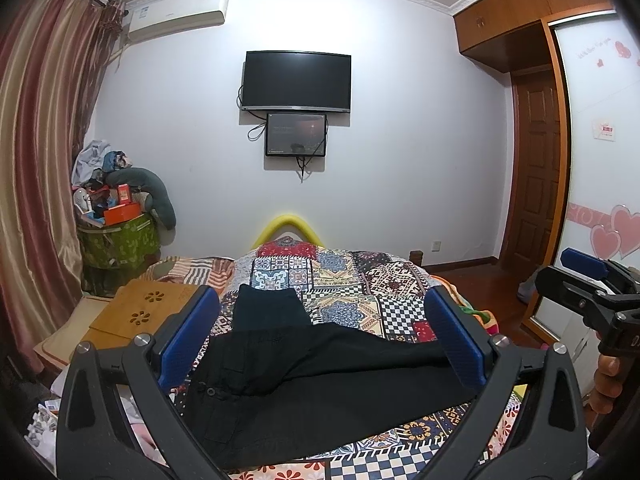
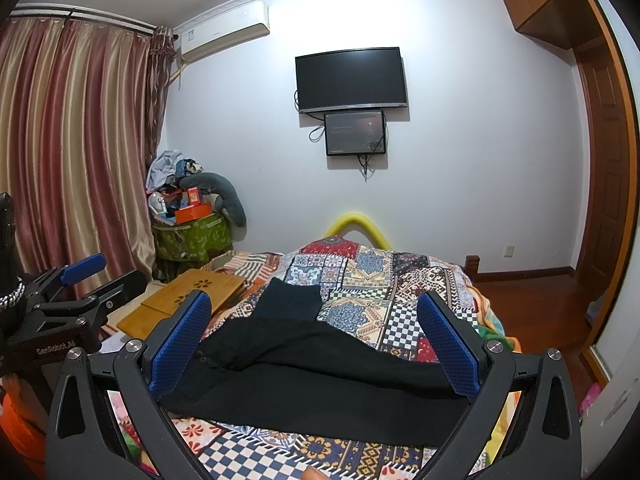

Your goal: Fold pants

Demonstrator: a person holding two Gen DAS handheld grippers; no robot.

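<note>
Black pants (image 1: 320, 384) lie spread on the patchwork bedspread (image 1: 352, 280), waist at the left with a button showing, one leg running right and the other angled toward the far end of the bed. My left gripper (image 1: 320, 312) is open above the pants, blue pads wide apart, holding nothing. My right gripper (image 2: 316, 320) is likewise open over the pants (image 2: 320, 380), not touching them. The right gripper (image 1: 592, 276) also shows at the right edge of the left wrist view, and the left gripper (image 2: 80, 276) at the left edge of the right wrist view.
A wooden lap desk (image 1: 140, 312) lies on the bed's left side. A green hamper piled with clutter (image 1: 116, 236) stands in the corner by the curtains (image 1: 44, 160). A TV (image 1: 296, 82) hangs on the far wall. A wardrobe (image 1: 592, 160) and door are at the right.
</note>
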